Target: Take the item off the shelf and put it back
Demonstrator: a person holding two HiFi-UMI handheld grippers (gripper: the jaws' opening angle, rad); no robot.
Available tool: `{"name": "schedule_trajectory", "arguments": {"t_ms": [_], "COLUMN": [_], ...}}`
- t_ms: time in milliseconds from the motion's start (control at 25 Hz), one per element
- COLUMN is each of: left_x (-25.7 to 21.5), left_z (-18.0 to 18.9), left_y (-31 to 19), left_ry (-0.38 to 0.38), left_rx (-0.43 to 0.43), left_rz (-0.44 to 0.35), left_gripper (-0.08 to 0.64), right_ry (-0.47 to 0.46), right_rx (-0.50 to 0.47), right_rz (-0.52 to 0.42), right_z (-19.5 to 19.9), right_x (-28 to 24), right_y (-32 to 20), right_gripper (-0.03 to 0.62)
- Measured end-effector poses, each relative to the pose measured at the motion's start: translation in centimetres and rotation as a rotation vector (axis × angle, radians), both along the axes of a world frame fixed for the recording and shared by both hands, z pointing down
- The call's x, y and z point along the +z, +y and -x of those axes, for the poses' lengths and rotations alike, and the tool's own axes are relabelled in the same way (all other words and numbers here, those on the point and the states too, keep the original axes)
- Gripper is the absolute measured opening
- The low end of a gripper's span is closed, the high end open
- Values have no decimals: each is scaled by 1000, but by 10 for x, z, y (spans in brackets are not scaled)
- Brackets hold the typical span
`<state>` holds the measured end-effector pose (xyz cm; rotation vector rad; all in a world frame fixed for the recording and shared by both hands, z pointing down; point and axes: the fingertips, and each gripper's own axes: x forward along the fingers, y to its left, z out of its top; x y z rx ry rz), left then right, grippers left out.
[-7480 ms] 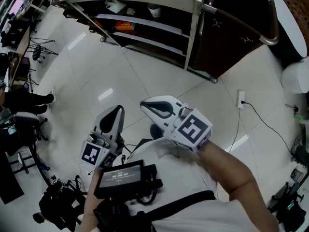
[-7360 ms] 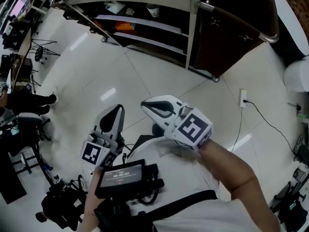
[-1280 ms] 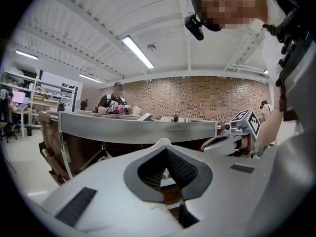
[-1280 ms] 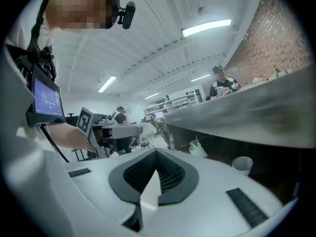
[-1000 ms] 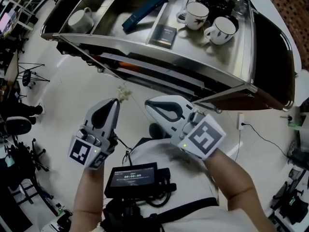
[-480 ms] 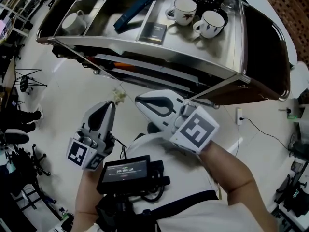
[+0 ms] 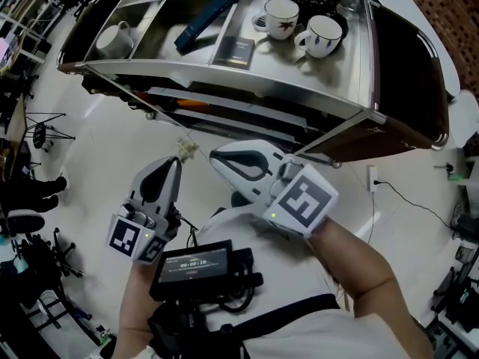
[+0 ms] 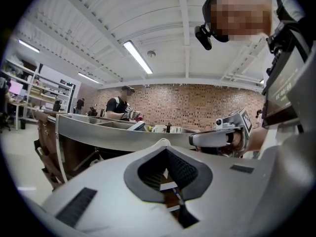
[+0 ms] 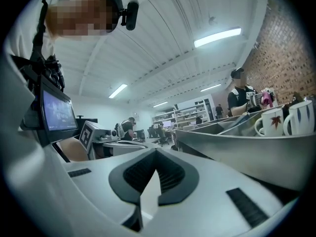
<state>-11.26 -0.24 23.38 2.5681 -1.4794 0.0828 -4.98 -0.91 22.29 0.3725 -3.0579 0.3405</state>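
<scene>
Ahead, steel shelf (image 7: 224, 72), white floor (image 7: 97, 144); left hand-held gripper (image 7: 174, 168), right hand-held gripper (image 7: 221, 158) closed, empty.

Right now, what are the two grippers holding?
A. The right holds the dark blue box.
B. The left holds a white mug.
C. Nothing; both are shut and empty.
C: the left gripper and right gripper are short of the cart, jaws together on nothing; the white mugs and dark blue box sit on its top tray.

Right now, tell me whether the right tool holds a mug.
No, the right tool is shut on nothing, and the mugs stand apart on the shelf.
</scene>
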Motion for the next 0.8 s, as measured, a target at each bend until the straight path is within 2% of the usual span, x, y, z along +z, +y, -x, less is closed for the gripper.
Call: {"name": "schedule_trajectory", "arguments": {"t_ms": [800], "left_x": [0], "left_z": [0], "left_y": [-4], "left_ry": [-2], "left_rx": [12], "left_rz": [-16], "left_gripper": [5], "right_ry": [-12], "right_rx": [38], "right_rz": [-9], "right_z": [-6], "right_x": [-1], "right_y": [-9], "right_gripper": [5]}}
